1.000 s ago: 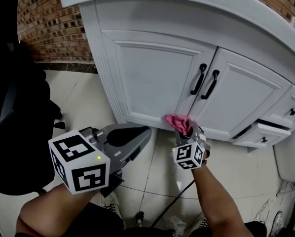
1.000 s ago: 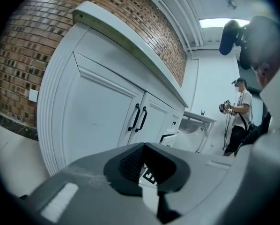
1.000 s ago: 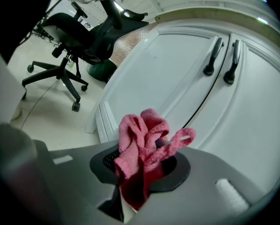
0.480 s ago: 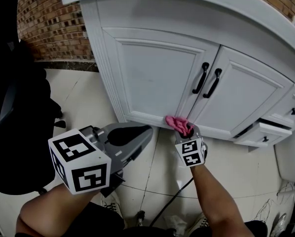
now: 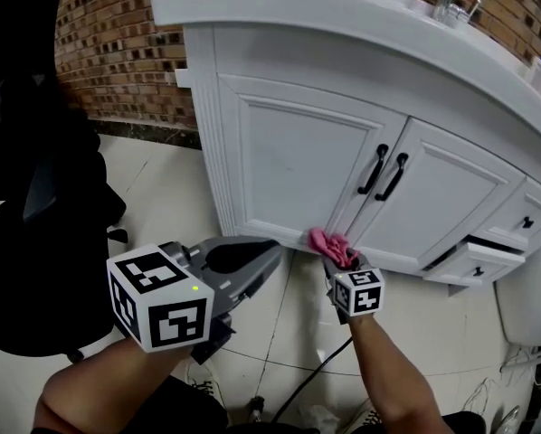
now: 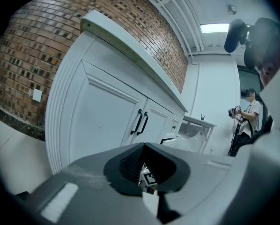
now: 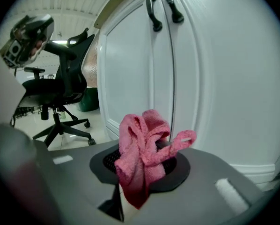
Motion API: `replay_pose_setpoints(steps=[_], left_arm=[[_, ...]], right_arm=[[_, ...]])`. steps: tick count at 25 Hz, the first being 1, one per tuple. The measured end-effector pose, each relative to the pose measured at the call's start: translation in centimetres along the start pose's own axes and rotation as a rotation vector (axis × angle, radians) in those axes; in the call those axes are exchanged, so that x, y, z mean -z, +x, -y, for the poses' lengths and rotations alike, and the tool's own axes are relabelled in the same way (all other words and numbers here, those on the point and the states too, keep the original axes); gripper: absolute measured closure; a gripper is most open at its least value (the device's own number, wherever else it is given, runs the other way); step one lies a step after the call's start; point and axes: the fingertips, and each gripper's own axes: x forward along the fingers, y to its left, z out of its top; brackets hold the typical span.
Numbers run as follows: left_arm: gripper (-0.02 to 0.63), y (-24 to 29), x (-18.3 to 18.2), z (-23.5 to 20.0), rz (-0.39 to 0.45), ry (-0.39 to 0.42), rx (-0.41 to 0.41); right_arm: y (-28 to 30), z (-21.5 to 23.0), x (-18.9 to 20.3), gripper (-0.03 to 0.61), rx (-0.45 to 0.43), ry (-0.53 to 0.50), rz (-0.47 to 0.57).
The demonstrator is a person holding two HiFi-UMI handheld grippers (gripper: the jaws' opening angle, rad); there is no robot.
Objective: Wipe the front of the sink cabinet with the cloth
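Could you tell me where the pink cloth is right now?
In the head view the pink cloth is right of centre, held in the right gripper at the bottom edge of the cabinet, below the door handles.

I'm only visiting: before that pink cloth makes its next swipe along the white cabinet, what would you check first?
1. Cloth gripped by the right gripper: ok, jaws shut on it.
2. Cloth touching the cabinet: cannot tell.
3. Both doors closed: ok.
4. Small drawer closed: not ok, it is ajar.
5. Left gripper out of the way: ok, shut, empty, well back from the cabinet.
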Motion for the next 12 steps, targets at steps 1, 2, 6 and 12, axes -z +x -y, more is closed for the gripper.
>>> replay_pose_setpoints(steps=[1,2,6,12], left_arm=[[0.609,-0.4,-0.2,-0.4,0.012,-0.011,-0.009],[0.609,-0.8,-0.4,-0.8,0.024,-0.02,-0.018],[0.609,-1.8,-1.5,-1.6,0.07,-0.037,-0.024],[0.61,-1.8,-2.3,-0.4,0.088,-0.022,0.003]], right_arm=[[-0.5,-0.3,-0.5,0.468,-0.009,0.028,0.02],[-1.1,-0.8,-1.3,0.468,-0.019,0.058,0.048],[-3.9,-2.8,-8.7,0.468,-0.058,0.153,0.224],[-10.6,-5.9,-25.9,0.466,-0.08,0.081,0.545]])
